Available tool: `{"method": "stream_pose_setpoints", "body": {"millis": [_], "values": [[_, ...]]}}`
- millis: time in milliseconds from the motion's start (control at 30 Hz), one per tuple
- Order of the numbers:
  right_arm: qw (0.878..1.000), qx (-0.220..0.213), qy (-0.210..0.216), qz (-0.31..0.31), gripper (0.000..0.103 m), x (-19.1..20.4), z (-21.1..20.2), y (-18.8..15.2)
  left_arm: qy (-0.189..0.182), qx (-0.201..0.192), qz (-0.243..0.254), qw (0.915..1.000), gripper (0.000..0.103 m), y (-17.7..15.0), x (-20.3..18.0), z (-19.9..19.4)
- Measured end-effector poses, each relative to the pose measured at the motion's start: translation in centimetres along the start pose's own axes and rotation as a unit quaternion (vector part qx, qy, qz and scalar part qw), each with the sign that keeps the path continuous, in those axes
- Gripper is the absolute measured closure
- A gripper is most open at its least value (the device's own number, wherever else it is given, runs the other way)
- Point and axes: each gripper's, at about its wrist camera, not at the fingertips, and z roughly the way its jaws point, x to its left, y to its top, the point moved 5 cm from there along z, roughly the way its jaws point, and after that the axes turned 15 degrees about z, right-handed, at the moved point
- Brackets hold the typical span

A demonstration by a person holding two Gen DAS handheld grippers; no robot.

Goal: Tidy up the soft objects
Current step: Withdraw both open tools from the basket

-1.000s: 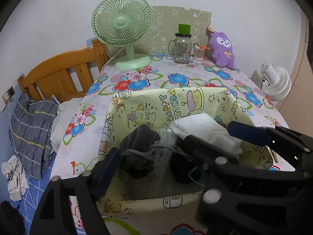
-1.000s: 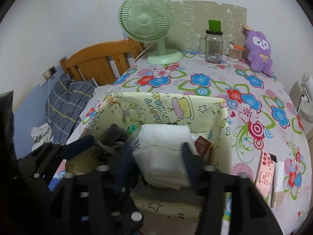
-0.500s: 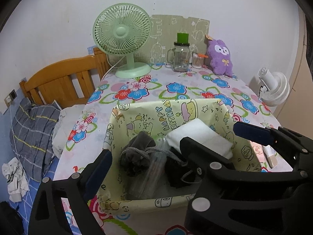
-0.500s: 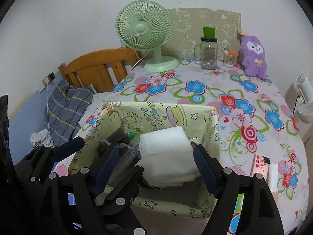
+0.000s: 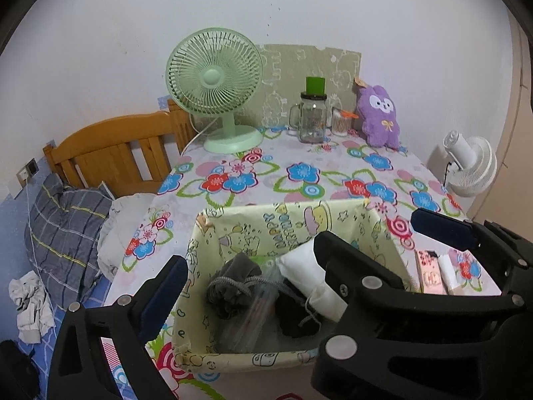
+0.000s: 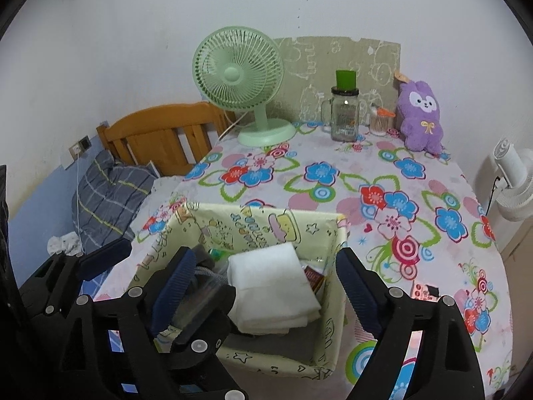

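Observation:
A cream box printed with cartoons stands at the near edge of the flowered table. Inside it lies a folded white cloth, on the right side. A grey corded pouch, a clear plastic bag and a dark item lie to its left. My right gripper hovers above the white cloth. Its jaws are opening and the pads stand clear of the cloth. My left gripper straddles the box from above, its jaws opening too, with nothing gripped. The two grippers overlap side by side.
At the back of the table stand a green fan, a glass mug jar and a purple plush. A pink flat item lies right of the box. A white fan is off the right edge, a wooden headboard at left.
The right gripper's pads spread off the white cloth and left it in the box. Both grippers rose and drew back from the box, and the left jaws widened.

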Motion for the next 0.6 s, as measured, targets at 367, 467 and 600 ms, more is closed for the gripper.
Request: {"method": "stream_pose_setpoints", "body": {"millis": [367, 467, 600], "values": [[1.0, -0.027, -0.012, 0.006, 0.011, -1.3, -1.6, 1.1, 0.0, -0.015, 0.002, 0.9999, 0.003, 1.3, -1.5, -0.9], [0.999, -0.035, -0.017, 0.008, 0.011, -1.8, -2.2, 1.5, 0.002, -0.022, 0.004, 0.9998, 0.003, 1.8, -2.1, -1.3], [0.998, -0.052, -0.029, 0.014, 0.009, -2.7, -3.1, 1.9, 0.005, -0.032, 0.009, 0.9994, 0.003, 2.4, -3.1, -1.8]]}}
